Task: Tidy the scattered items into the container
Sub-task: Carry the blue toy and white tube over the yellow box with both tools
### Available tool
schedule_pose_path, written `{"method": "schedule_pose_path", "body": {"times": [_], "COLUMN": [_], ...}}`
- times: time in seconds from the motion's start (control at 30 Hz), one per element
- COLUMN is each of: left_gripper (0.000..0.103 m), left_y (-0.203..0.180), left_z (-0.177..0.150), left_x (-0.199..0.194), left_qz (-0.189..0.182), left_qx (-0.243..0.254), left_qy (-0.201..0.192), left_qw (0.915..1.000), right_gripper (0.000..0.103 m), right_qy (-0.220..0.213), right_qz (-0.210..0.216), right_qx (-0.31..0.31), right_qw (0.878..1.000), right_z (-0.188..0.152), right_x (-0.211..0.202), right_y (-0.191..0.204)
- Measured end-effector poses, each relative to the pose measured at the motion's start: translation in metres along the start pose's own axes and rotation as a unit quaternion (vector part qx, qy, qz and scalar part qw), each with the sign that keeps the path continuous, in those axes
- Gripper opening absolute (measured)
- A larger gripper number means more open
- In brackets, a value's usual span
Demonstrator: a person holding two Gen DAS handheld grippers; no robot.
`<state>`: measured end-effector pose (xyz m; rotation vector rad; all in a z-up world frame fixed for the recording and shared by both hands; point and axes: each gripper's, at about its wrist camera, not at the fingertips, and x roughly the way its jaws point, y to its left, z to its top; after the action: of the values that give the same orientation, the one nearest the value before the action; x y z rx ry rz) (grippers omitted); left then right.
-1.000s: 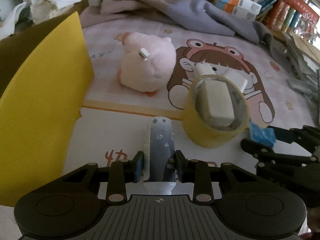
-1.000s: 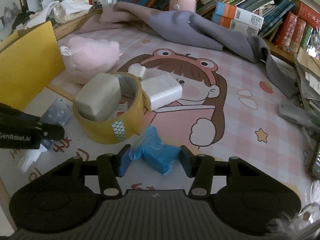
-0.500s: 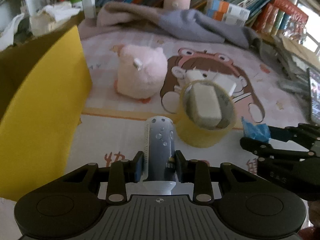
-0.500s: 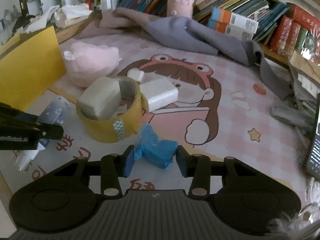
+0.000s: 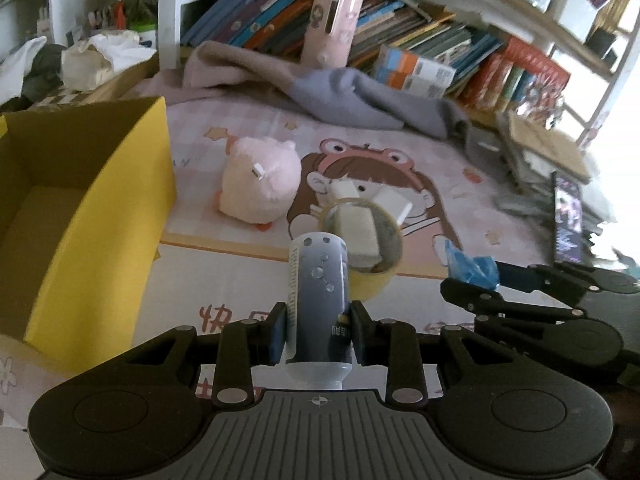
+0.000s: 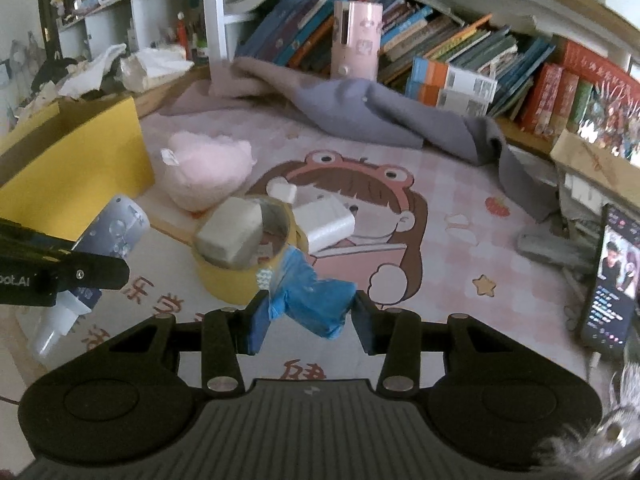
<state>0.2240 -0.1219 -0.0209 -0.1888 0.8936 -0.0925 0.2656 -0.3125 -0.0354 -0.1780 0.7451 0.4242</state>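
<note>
My left gripper (image 5: pixel 319 330) is shut on a grey-blue tube (image 5: pixel 318 292) and holds it above the mat; the tube also shows in the right wrist view (image 6: pixel 110 232). My right gripper (image 6: pixel 307 318) is shut on a crumpled blue packet (image 6: pixel 312 294), lifted off the mat; the packet also shows in the left wrist view (image 5: pixel 472 266). The yellow open box (image 5: pixel 100 208) stands to the left. On the mat lie a yellow tape roll (image 6: pixel 240 280) with a grey block (image 6: pixel 230 234) in it, a pink plush toy (image 5: pixel 260 180) and a white charger (image 6: pixel 326 222).
A grey blanket (image 6: pixel 380 116) lies at the back before a row of books (image 6: pixel 480 68). A pink canister (image 6: pixel 356 40) stands among them. A lit phone (image 6: pixel 612 276) lies at the right edge. Papers pile at the right.
Both grippers have risen with their loads, the tube and the blue packet. The box's open inside has come into view on the left.
</note>
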Motion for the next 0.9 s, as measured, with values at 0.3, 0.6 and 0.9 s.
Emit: {"method": "schedule_pose_path", "body": {"times": [0.3,0.6,0.9], "left_gripper": [0.031,0.031,0.031], "left_y": [0.003,0.015,0.048], "left_z": [-0.006,-0.019,-0.048], "left_x": [-0.036,-0.06,-0.087], "left_qz": [-0.05,-0.078,-0.097], "left_qx": [0.027,0.059,0.06], "left_qy": [-0.028,-0.043,-0.041], "left_qw": [0.998,0.9942,0.9926], "right_gripper": [0.041,0.041,0.041], "right_qy": [-0.017,-0.026,-0.023], "right_qz": [-0.016,-0.034,-0.04], "right_qx": [0.023,0.033,0.035], "right_qw": [0.999,0.999,0.998], "right_z": [0.002,-0.004,-0.015], "right_x": [-0.044,-0.068,-0.083], "right_y": [0.015,0.045,0.093]}}
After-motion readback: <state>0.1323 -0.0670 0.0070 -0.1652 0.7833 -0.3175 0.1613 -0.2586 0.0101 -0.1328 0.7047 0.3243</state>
